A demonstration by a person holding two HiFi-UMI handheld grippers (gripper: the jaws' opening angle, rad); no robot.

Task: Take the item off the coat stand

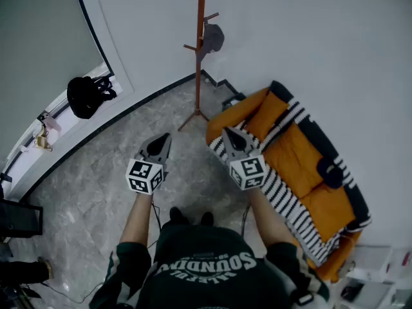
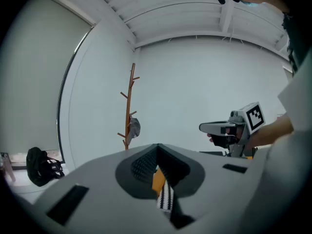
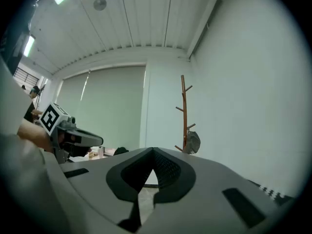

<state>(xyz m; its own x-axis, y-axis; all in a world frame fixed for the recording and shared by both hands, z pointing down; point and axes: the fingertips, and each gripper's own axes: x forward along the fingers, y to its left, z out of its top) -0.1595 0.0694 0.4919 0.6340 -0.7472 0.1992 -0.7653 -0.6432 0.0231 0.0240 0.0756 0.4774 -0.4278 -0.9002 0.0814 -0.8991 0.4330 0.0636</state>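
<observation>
A thin brown coat stand (image 1: 200, 50) rises by the far wall, well ahead of both grippers. A grey cap (image 1: 213, 38) hangs from one of its pegs. The left gripper view has the stand (image 2: 128, 106) and cap (image 2: 134, 127) left of centre. In the right gripper view the stand (image 3: 184, 111) and cap (image 3: 193, 142) lie right of centre. My left gripper (image 1: 161, 143) and right gripper (image 1: 232, 136) are held side by side at chest height, pointing toward the stand. Both are shut with nothing between their jaws.
An orange sofa (image 1: 302, 166) with a black-and-white striped throw (image 1: 283, 201) stands along the right wall. A black bag (image 1: 85, 96) rests on the window ledge at the left. Grey marble floor (image 1: 109, 166) stretches between me and the stand.
</observation>
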